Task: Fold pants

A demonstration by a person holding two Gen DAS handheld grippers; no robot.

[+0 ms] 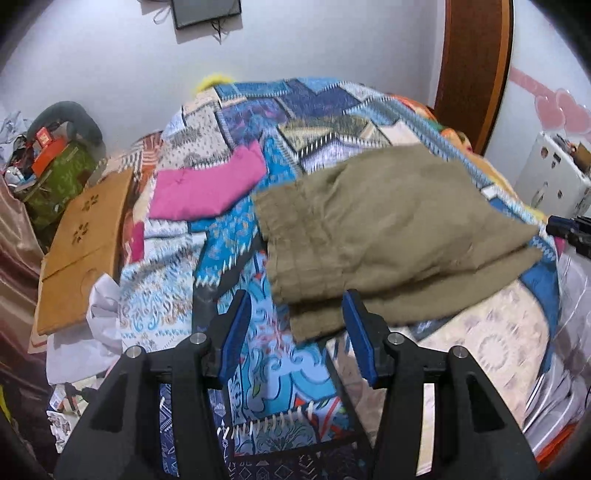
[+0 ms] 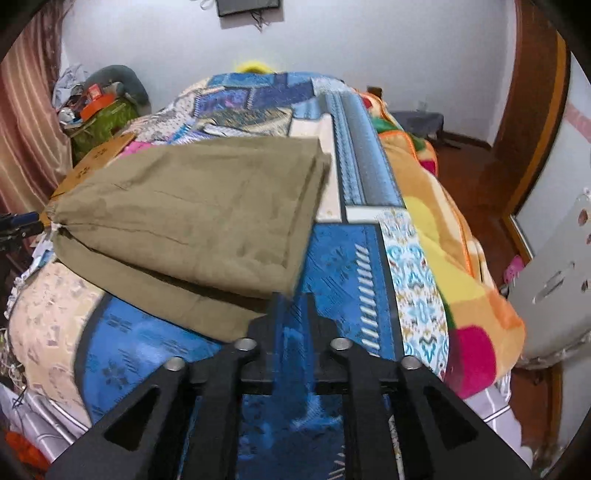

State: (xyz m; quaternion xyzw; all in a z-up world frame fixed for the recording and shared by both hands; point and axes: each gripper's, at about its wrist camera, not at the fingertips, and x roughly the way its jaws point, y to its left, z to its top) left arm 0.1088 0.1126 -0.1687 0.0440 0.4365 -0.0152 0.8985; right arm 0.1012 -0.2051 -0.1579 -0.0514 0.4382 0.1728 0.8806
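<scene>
Bedroom in a lived-in home.

- Bed, directly ahead of and below the left claw: covered by a blue patchwork-print spread; an orange, yellow and pink fleece blanket hangs off its edge to the right of the right claw.
- Folded olive pants, just beyond the claws on the bed; a pink garment farther ahead to the left.
- Brown cardboard sheet, left of the left claw, at the bed's edge.
- Heap of household clutter with a green bag, far left.
- Striped curtain, far left.
- Wooden door frame, far right.
- White wall with a small dark-framed panel, far ahead.
</scene>
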